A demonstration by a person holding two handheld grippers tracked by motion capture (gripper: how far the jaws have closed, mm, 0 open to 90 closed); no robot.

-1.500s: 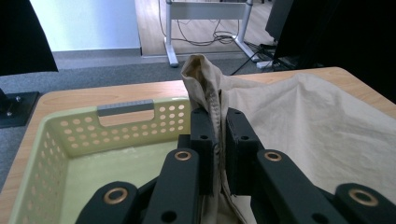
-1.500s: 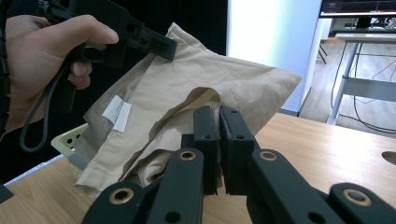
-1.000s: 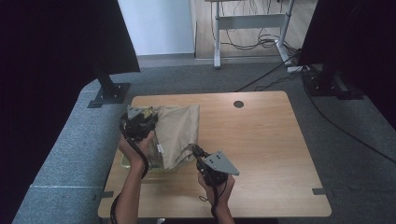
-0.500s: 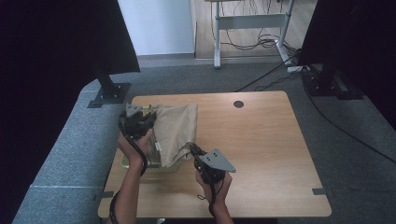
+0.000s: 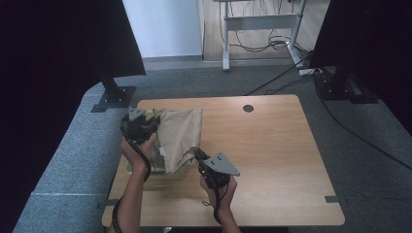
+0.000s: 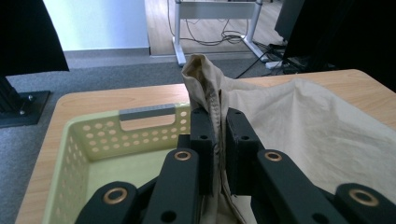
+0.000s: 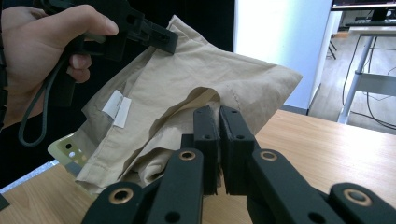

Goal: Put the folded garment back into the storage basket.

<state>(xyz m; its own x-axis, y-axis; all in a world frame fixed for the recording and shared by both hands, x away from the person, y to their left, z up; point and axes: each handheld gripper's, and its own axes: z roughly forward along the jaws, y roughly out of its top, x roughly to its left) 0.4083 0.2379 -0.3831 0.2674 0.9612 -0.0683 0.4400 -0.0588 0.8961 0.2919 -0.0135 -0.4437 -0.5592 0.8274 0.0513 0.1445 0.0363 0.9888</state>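
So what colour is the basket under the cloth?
Pale yellow-green basket with perforated walls, clearest in the left gripper view.

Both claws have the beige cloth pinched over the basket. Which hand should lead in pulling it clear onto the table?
Right, probably. The right claw grips the cloth at its edge nearest the bare table, while the left claw is over the basket.

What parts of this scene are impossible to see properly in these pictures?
- Basket inside: in the left gripper view the beige cloth covers its right half, and the left gripper blocks the near part.
- White label on the cloth: print too small, right gripper view.
- Right gripper: the grey plate hides its body, high view.
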